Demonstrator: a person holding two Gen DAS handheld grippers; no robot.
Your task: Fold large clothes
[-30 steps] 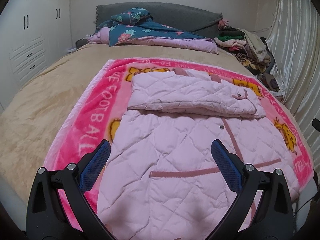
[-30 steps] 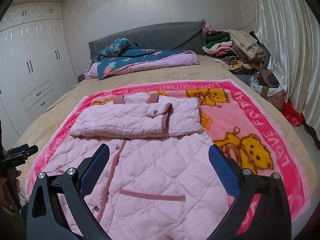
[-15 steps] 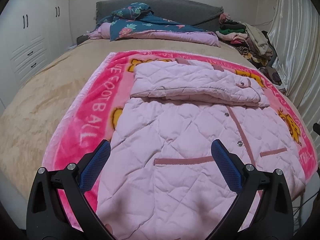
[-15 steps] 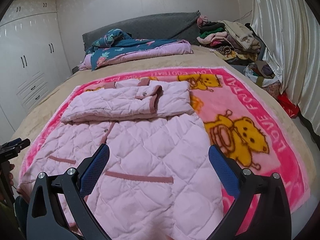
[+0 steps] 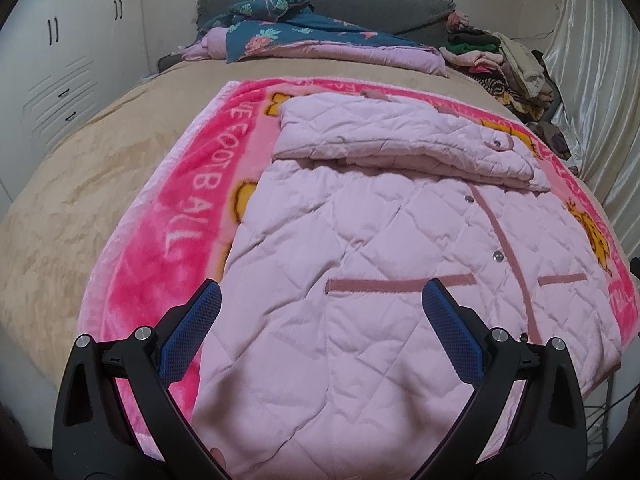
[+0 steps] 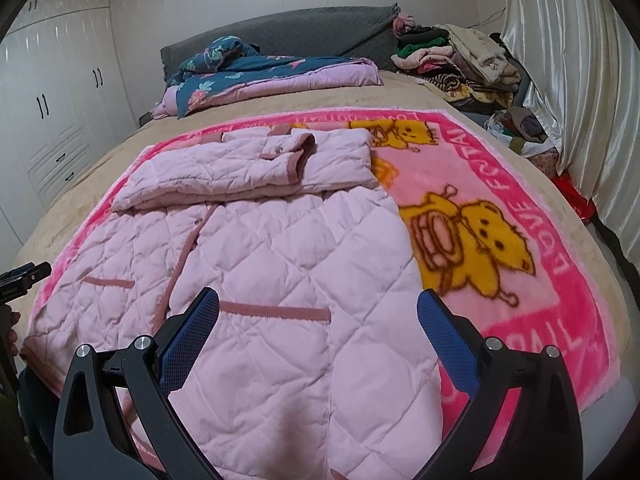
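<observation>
A pale pink quilted jacket lies front-up on a pink cartoon blanket on the bed. Its sleeves are folded across the chest in a band. My left gripper is open and empty, hovering over the jacket's lower left hem. In the right wrist view the same jacket fills the middle, with the folded sleeves behind. My right gripper is open and empty above the jacket's lower right part, by the pocket trim. The left gripper's tip shows at the left edge.
A folded floral quilt lies by the grey headboard. A pile of clothes sits at the far right corner. White wardrobes stand left, a curtain right. The blanket lies on a beige bedspread.
Both grippers have dropped lower and come nearer the jacket's hem, so the jacket looks larger. The jacket itself has not moved. Both grippers stay open.
</observation>
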